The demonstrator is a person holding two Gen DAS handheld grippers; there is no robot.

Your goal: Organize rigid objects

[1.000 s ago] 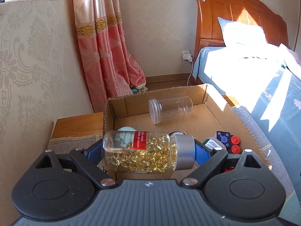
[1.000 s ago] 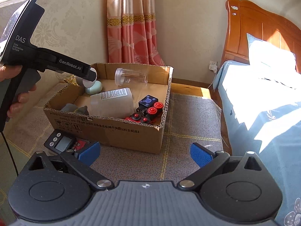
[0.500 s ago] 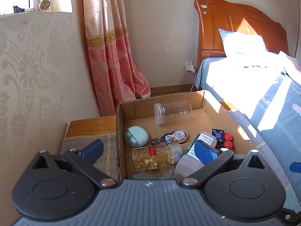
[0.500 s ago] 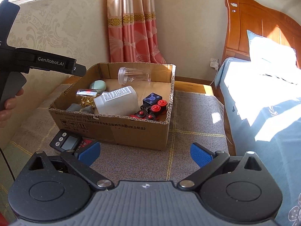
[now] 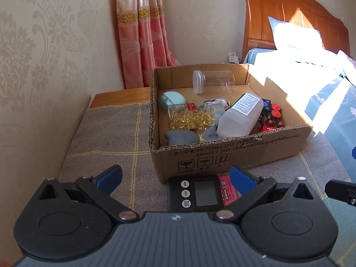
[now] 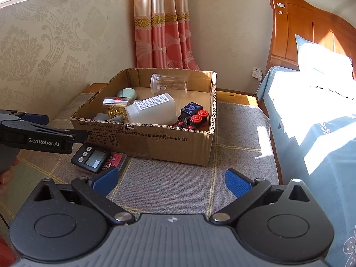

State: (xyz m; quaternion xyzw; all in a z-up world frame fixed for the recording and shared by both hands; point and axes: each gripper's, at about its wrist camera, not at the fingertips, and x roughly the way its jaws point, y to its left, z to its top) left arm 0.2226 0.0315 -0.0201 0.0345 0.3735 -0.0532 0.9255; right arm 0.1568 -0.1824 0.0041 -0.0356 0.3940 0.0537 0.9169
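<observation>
— Where is the capsule bottle?
— Lying in the cardboard box, beside the white bottle.
— And the tools?
— Left tool spread wide over the timer; right tool spread too, empty.

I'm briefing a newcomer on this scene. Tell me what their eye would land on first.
The cardboard box on the mat, crowded with things: a clear jar at the back, a white bottle in the middle, a capsule bottle beside it, and a red-buttoned toy at the right. Outside, against the box's front, lies a black timer, framed by the open left gripper.
</observation>
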